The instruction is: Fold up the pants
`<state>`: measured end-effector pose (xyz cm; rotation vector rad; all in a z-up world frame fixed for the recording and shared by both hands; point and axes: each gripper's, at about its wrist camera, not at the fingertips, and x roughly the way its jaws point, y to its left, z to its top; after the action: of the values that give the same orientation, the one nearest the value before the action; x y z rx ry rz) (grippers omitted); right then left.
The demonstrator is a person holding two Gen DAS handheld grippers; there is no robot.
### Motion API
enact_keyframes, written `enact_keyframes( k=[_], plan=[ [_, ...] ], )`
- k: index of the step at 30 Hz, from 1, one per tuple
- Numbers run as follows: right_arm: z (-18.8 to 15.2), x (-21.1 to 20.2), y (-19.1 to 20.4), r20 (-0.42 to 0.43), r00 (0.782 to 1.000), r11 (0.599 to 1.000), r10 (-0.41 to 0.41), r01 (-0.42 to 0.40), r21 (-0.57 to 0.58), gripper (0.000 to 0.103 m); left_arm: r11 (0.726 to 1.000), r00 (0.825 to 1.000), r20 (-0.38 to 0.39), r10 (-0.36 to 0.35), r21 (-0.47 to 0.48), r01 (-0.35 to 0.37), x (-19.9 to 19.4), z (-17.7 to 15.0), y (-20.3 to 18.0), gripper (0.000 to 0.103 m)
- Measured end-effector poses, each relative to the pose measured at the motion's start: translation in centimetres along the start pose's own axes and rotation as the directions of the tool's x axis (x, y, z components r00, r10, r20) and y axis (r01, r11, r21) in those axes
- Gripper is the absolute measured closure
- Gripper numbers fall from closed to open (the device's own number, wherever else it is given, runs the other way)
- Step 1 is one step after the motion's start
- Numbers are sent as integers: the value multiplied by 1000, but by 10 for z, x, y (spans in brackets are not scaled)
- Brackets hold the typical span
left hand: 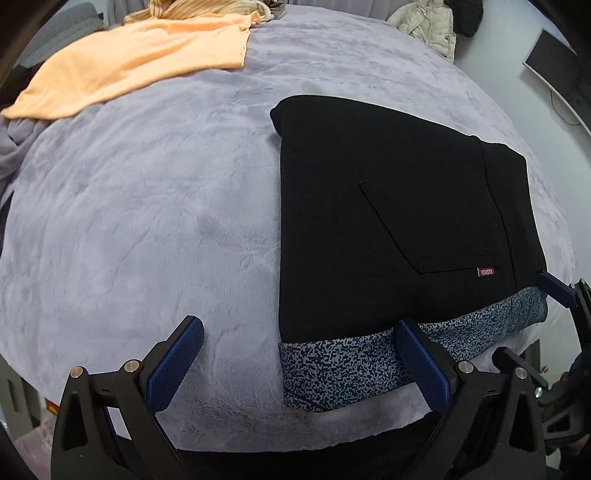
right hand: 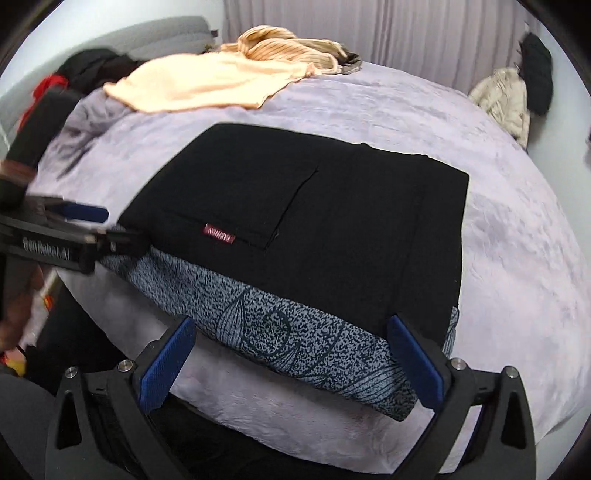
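Black pants [left hand: 391,206] lie folded flat on a lavender bed cover [left hand: 147,221], with a back pocket and a small red label [left hand: 487,272] facing up. A speckled blue-grey lining band [left hand: 351,365] shows along the near edge. My left gripper [left hand: 299,332] is open and empty at the pants' near left corner. My right gripper [right hand: 291,332] is open and empty at the near edge of the pants [right hand: 295,206], over the speckled band [right hand: 295,332]. The left gripper [right hand: 85,221] also shows at the left of the right wrist view.
An orange garment [left hand: 129,62] and a striped beige one [left hand: 207,9] lie at the far side of the bed. A cream jacket [left hand: 428,26] hangs at the far right. Dark clothes [right hand: 92,66] are piled far left. The bed's near edge [left hand: 295,428] is just below the grippers.
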<state>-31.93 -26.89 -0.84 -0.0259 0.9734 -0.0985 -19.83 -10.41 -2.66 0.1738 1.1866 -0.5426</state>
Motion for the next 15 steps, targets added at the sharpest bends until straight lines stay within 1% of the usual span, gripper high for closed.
enact_keyframes(
  k=[1, 2, 4, 5, 6, 7, 9, 11, 13, 15],
  plan=[
    [2, -2, 3, -12, 1000, 1000, -12, 12, -29, 0, 1000, 1000, -2, -8, -12, 8, -4, 1, 1, 0],
    [6, -9, 4, -5, 1000, 999, -4, 4, -41, 0, 1000, 1000, 12, -13, -12, 13, -10, 4, 0, 0],
    [14, -27, -2, 61, 997, 999, 38, -36, -30, 0, 1000, 997, 78, -13, -2, 13, -26, 15, -3, 0],
    [20, -33, -9, 102, 994, 999, 38, -36, -19, 0, 1000, 995, 104, -10, 2, 9, -31, 23, -5, 0],
    [29, -33, -15, 127, 991, 1000, 27, -26, -8, 0, 1000, 994, 110, -7, 4, 6, -30, 32, -7, 0],
    [37, -28, -21, 131, 991, 1000, 14, -14, 0, 0, 1000, 995, 103, -3, 2, 3, -25, 43, -11, 0],
    [54, -9, -31, 121, 993, 1000, -5, 3, 10, 0, 1000, 996, 87, 2, 17, -4, -11, 61, -21, 0],
    [67, 14, -38, 74, 997, 1000, 8, -10, 28, 0, 999, 998, 60, 23, 34, -25, 6, 72, -30, 0],
    [74, 31, -45, 23, 999, 998, 24, -25, 49, 0, 999, 999, 48, 17, 47, -19, 20, 76, -37, 0],
    [73, 44, -44, -16, 1000, 999, 11, -10, 40, 0, 998, 1000, 26, 9, 57, -11, 33, 76, -41, 0]
  ],
)
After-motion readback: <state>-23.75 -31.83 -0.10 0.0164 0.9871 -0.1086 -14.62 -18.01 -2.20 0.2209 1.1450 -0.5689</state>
